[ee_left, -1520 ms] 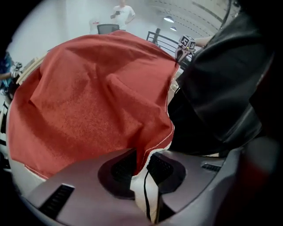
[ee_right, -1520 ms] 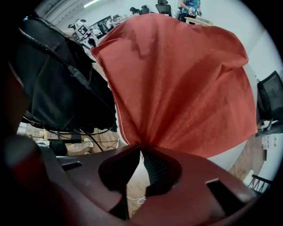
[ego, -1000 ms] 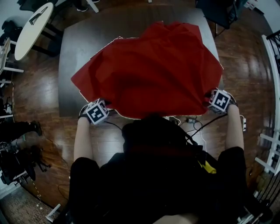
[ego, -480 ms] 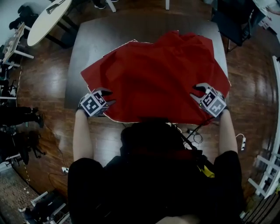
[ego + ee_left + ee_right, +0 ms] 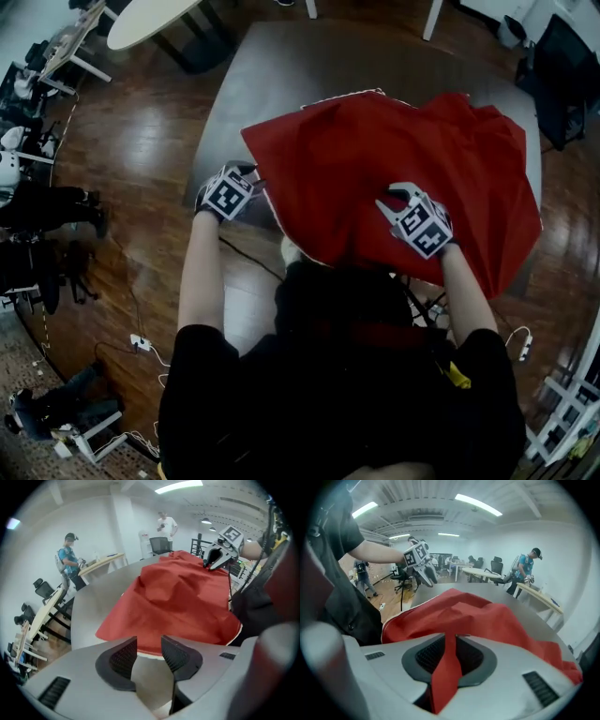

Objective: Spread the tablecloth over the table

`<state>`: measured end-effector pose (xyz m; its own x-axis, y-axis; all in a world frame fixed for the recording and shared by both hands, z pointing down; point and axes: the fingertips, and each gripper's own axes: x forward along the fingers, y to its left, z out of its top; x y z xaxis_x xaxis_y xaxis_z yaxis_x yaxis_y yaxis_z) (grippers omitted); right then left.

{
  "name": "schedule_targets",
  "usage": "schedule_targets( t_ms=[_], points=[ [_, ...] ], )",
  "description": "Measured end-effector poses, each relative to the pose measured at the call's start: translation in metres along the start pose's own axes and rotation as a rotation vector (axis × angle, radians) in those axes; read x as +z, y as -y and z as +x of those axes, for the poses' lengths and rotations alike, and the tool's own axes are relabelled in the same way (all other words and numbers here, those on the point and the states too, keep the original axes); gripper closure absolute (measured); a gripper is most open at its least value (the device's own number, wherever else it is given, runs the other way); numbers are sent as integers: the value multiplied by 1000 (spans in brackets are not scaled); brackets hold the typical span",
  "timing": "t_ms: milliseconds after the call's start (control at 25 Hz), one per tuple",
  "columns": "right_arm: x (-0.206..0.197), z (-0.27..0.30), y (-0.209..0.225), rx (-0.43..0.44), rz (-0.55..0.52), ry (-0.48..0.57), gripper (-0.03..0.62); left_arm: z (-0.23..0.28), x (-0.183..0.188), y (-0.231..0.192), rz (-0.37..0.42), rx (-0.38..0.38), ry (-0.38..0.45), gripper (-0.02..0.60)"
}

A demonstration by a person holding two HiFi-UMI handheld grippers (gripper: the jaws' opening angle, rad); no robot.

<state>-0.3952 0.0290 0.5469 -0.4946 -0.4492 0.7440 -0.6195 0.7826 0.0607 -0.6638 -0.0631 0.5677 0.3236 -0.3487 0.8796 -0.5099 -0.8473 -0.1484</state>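
Observation:
A red tablecloth (image 5: 403, 159) lies rumpled over the right part of the dark grey table (image 5: 281, 66), and its near right side hangs over the table's edge. My right gripper (image 5: 389, 199) rests on top of the cloth near its middle. In the right gripper view its jaws have just been closing and now pinch a fold of the red cloth (image 5: 449, 667). My left gripper (image 5: 248, 174) stands at the cloth's left edge. Its jaws (image 5: 149, 651) are open with nothing between them, and the cloth's hem (image 5: 154, 641) lies just beyond the tips.
A white oval table (image 5: 150, 19) stands beyond the far left corner and a black chair (image 5: 562, 56) at the far right. Cables (image 5: 244, 248) trail on the wooden floor by my legs. People (image 5: 70, 559) work at desks in the background.
Both grippers have left the cloth's near edge. The right one moved in over the cloth and closed on a fold. The left one now stands open at the cloth's left edge.

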Motion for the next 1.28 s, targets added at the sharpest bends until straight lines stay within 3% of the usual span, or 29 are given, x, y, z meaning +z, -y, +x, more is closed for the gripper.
schedule_targets(
  t_ms=[120,200,440,520,760,840,1000,1120,1280],
  points=[
    [31,61,-17,-40,111,-65,516,19,-34,-52,-52,-18,-2,414],
    [45,93,-25,-79,176,-107,514,36,-45,-66,-82,-79,6,414],
    [63,124,-46,-154,373,-116,516,71,-48,-48,-28,-286,-36,413],
    [63,126,-46,-173,407,-120,516,78,-47,-43,-27,-317,-45,384],
    [53,127,-39,-207,450,-112,516,82,-39,-48,-9,-183,-70,432],
    [49,126,-38,-209,449,-115,550,83,-38,-45,11,-163,-90,449],
    [46,129,-32,-211,420,-123,556,84,-38,-46,40,-145,-108,488],
    [43,130,-19,-239,393,-136,556,86,-36,-52,68,-98,-106,569],
    [33,135,-8,-268,354,-183,556,85,-38,-59,-2,-115,-97,575]
  ],
)
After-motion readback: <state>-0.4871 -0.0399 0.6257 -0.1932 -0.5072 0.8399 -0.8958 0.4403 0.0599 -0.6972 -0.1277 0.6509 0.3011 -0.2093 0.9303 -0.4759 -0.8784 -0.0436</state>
